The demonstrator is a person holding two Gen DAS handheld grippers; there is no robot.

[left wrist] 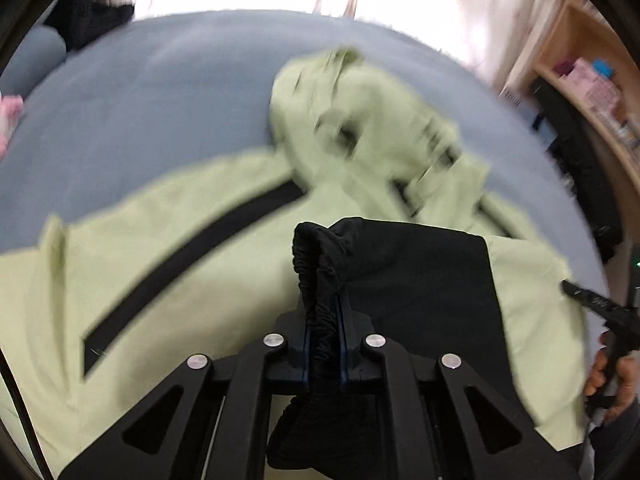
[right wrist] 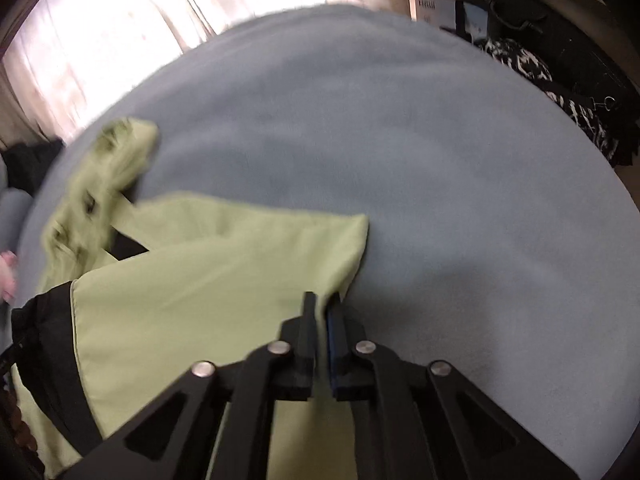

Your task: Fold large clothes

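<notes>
A large light-green jacket (left wrist: 192, 264) with black trim lies spread on a blue-grey bed (left wrist: 152, 92), its hood bunched at the far side. My left gripper (left wrist: 325, 312) is shut on the jacket's black elastic hem (left wrist: 320, 280), which stands up gathered between the pads. In the right wrist view the same green jacket (right wrist: 208, 280) fills the lower left. My right gripper (right wrist: 323, 312) is shut on the jacket's green edge near its right corner. The other hand-held gripper and a hand (left wrist: 612, 364) show at the right rim of the left wrist view.
The bed's blue-grey cover (right wrist: 440, 160) stretches wide to the right of the jacket. Dark clothes (left wrist: 88, 16) lie at the far left corner. A wooden shelf (left wrist: 580, 64) stands at the right, bright curtains (right wrist: 100, 40) behind the bed, a black-and-white patterned item (right wrist: 560, 92) beside it.
</notes>
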